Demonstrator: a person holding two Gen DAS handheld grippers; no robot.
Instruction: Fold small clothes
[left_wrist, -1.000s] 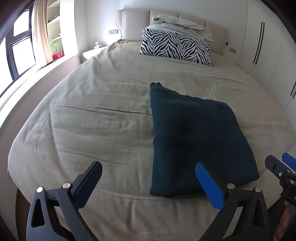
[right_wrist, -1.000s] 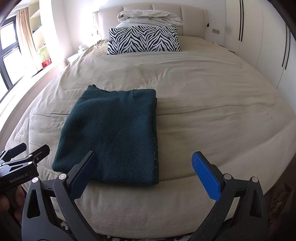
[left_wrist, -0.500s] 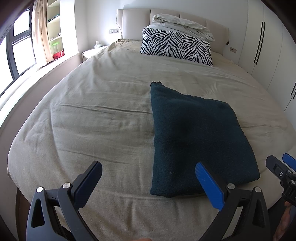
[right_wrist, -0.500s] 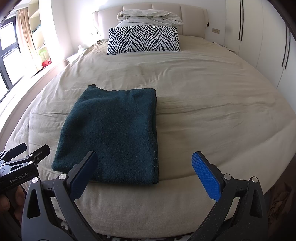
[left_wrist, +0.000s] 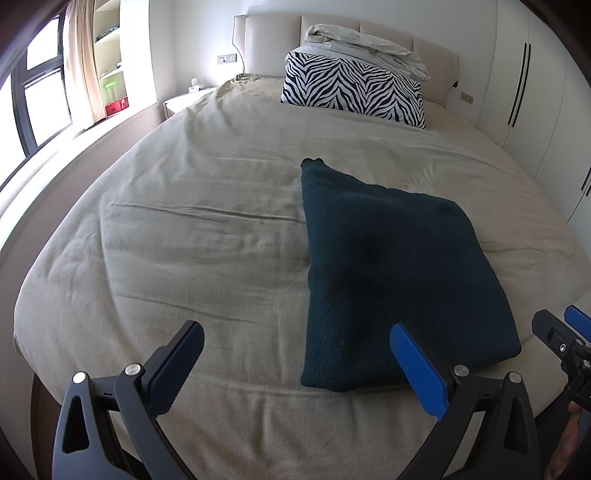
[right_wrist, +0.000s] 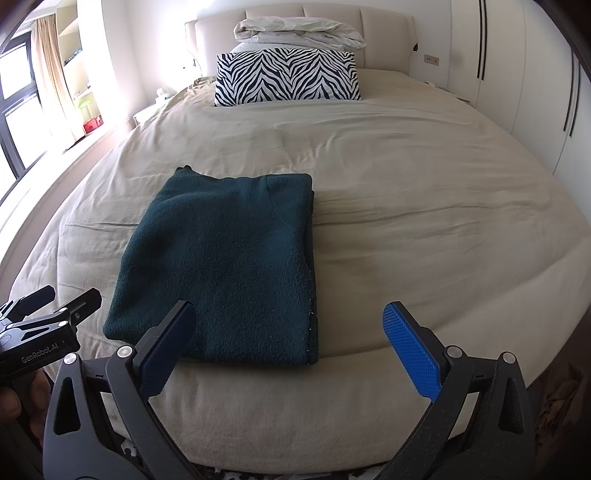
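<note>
A dark green garment (right_wrist: 225, 266), folded into a rectangle, is seen lying flat on the beige bed cover (right_wrist: 424, 192), near the foot edge of the bed. The left gripper (left_wrist: 295, 363) is held above the foot of the bed, jaws spread wide and empty; the garment's near corner lies just ahead of its right finger. The right gripper (right_wrist: 290, 345) is likewise held with jaws spread, nothing pinched, the garment's near edge between and ahead of the fingers. A zebra-print pillow (right_wrist: 286, 79) is noted at the headboard, well apart from the garment.
</note>
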